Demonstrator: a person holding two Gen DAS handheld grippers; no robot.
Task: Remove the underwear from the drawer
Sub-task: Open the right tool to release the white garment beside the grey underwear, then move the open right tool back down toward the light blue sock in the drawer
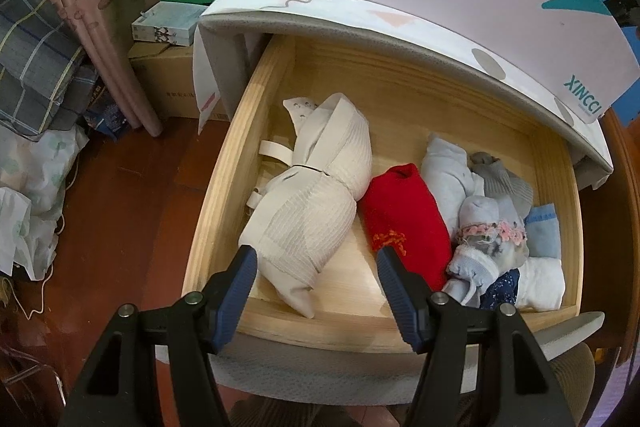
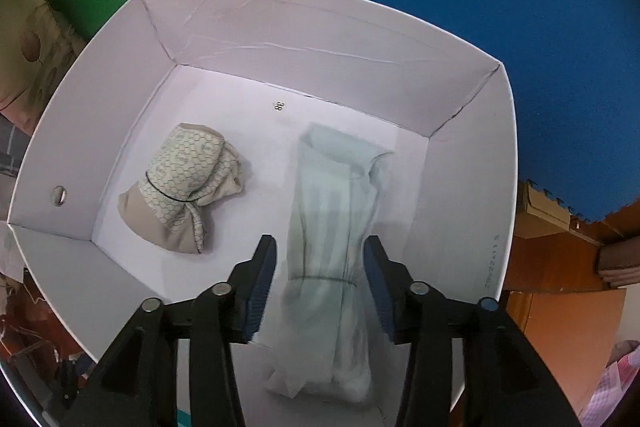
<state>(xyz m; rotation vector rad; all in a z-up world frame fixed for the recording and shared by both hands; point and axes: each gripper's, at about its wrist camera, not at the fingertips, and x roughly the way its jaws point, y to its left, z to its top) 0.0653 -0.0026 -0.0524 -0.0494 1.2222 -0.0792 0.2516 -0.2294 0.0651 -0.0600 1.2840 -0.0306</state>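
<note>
**Pale bundle lies in the white box, right jaws apart**

The right gripper (image 2: 320, 269) hangs over the white box (image 2: 472, 163), jaws parted on either side of a pale green rolled bundle (image 2: 336, 211) without pressing it. A beige patterned bundle (image 2: 182, 183) lies beside it. The left gripper (image 1: 316, 267) stands released, empty, above the wooden drawer (image 1: 224, 187), where a cream bundle (image 1: 316, 199) and a red roll (image 1: 404, 215) lie.
</note>
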